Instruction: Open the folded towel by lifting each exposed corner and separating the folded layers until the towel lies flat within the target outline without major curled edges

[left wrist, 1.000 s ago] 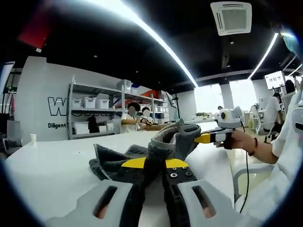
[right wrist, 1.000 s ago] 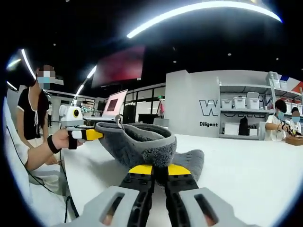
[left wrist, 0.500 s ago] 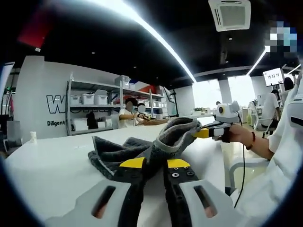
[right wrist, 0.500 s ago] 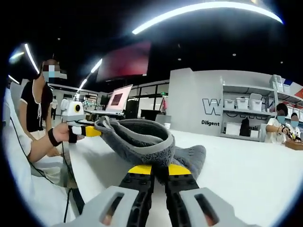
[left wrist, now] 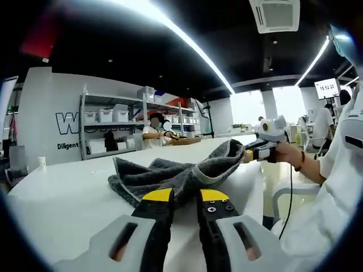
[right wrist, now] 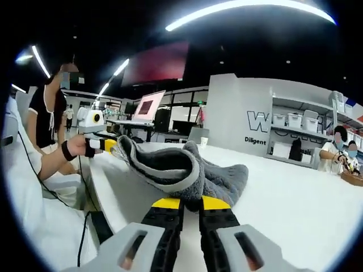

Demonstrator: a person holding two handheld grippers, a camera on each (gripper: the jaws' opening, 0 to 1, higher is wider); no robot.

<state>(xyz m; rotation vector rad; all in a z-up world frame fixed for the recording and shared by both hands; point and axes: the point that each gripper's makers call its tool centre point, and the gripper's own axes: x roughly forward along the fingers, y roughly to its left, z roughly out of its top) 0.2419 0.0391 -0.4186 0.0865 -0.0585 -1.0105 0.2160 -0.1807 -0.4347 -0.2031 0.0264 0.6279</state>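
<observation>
Lower now than 1 second ago, the towel (left wrist: 170, 173) sags across the table (left wrist: 62, 198), stretched between my 2 grippers (left wrist: 180, 195) (right wrist: 182, 203), each clamped on a corner; next, spread it flat.

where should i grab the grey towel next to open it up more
Judging by its pose, take the grey towel at the loose far corner lying flat on the white table, coming in low from that side. The left gripper and right gripper already pinch its near bound edge.
</observation>
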